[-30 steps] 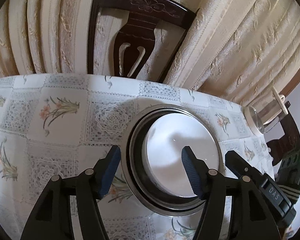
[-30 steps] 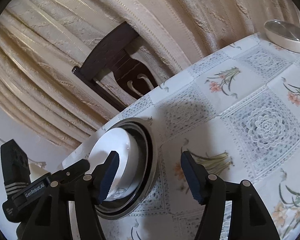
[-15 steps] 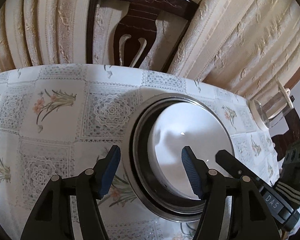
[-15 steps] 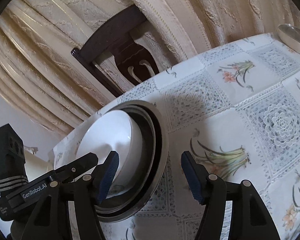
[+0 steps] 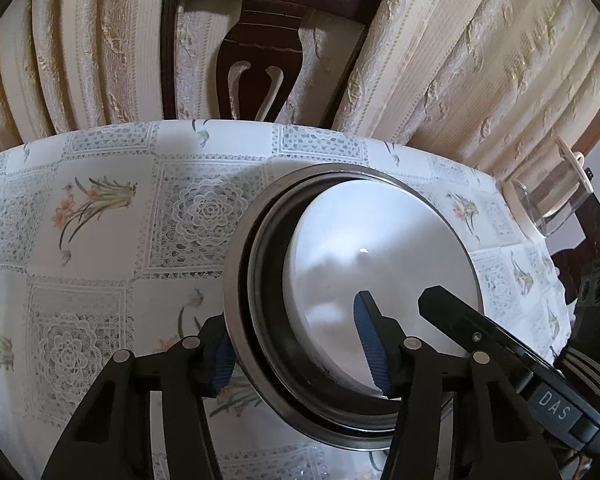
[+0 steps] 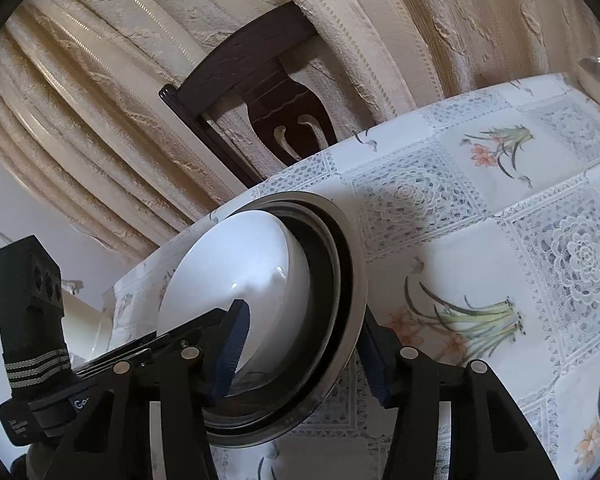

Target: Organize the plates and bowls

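White bowl (image 5: pixel 380 256) nested in metal plates (image 5: pixel 236 280) on table (image 5: pixel 100 240); left gripper (image 5: pixel 300 344) and right gripper (image 6: pixel 300 344) spread wide, straddling opposite rims, not clamped; stacking looks done, lift pending.

Glossy white glazed bowl (image 5: pixel 380 248) inside brushed, dull-sheened metal bowl (image 5: pixel 236 280). Smooth printed tablecloth (image 5: pixel 100 240), possibly vinyl. Polished dark carved wooden chair (image 5: pixel 268 12). Coarse woven cream curtains (image 5: pixel 480 60). Ribbed blue rubbery pads (image 5: pixel 370 344), matt black plastic.
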`<state>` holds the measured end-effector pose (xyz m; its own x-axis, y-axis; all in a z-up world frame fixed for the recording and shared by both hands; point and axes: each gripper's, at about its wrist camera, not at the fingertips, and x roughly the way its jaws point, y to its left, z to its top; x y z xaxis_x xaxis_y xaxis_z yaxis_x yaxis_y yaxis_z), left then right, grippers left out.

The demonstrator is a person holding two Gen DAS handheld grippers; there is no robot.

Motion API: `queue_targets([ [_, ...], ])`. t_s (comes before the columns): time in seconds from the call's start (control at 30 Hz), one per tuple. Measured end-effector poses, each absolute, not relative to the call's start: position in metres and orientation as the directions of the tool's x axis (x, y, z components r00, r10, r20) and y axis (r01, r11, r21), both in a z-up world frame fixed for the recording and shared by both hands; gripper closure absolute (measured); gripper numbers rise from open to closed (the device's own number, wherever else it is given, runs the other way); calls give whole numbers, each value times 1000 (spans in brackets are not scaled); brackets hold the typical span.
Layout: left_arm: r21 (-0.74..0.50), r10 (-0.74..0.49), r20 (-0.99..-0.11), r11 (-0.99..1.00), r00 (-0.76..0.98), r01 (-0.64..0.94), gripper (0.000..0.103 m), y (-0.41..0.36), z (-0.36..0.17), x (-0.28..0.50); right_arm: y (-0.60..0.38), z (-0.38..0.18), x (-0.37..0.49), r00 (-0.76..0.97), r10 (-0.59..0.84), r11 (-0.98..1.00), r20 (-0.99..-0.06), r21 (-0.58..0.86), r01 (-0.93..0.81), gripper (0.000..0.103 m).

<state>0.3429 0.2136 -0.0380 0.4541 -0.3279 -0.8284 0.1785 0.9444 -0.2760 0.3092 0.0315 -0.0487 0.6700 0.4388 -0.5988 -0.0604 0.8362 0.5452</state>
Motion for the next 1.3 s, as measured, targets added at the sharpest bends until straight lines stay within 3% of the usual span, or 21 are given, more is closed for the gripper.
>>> queue_targets([
  [0.93, -278, -354, -833, 932, 426, 231, 48, 183, -32, 305, -5, -41, 276, 686, 392, 852, -613, 523, -19, 54],
  [1.3, -210, -310, -848, 941, 429, 265, 48, 167, -39, 306, -2, -44, 273, 705, 355, 877, -614, 480, -24, 53],
])
